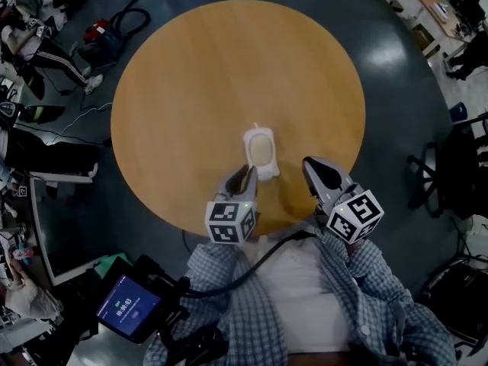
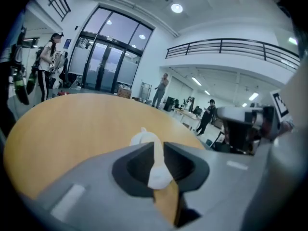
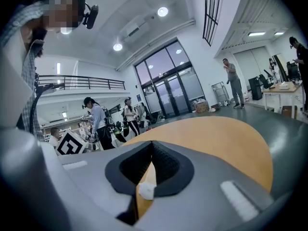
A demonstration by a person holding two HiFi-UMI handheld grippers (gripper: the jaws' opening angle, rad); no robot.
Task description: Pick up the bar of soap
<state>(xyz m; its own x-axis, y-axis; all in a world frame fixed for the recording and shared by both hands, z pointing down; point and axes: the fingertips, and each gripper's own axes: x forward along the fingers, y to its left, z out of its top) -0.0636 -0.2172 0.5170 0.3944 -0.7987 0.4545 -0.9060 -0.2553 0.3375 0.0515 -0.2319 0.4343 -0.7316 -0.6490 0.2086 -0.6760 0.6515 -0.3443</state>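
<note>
Round tan wood-look table top (image 1: pixel 191 82) smooth and matt, dark grey floor (image 1: pixel 396 75) polished and glossy, pale cream bar of soap (image 1: pixel 261 149) smooth in a white plastic-looking dish (image 1: pixel 267 172), left gripper (image 1: pixel 244 171) and right gripper (image 1: pixel 311 163) matt grey plastic with black ribbed pads (image 3: pixel 169 163), blue checked shirt (image 1: pixel 381 296) woven cloth.

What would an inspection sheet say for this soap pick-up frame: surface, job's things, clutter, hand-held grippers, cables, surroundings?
Surface: round wooden table, bare except for the dish.
Job's things: bar of soap lying in a white soap dish, near the table's near edge.
Clutter: nothing seen on the table.
Grippers: left hand-held gripper at the dish's near left corner, jaws narrowly apart, white dish showing in the gap; right hand-held gripper shut, empty.
Cables: black cable across the person's shirt; floor cables.
Surroundings: office chair, glass doors, people standing.
</note>
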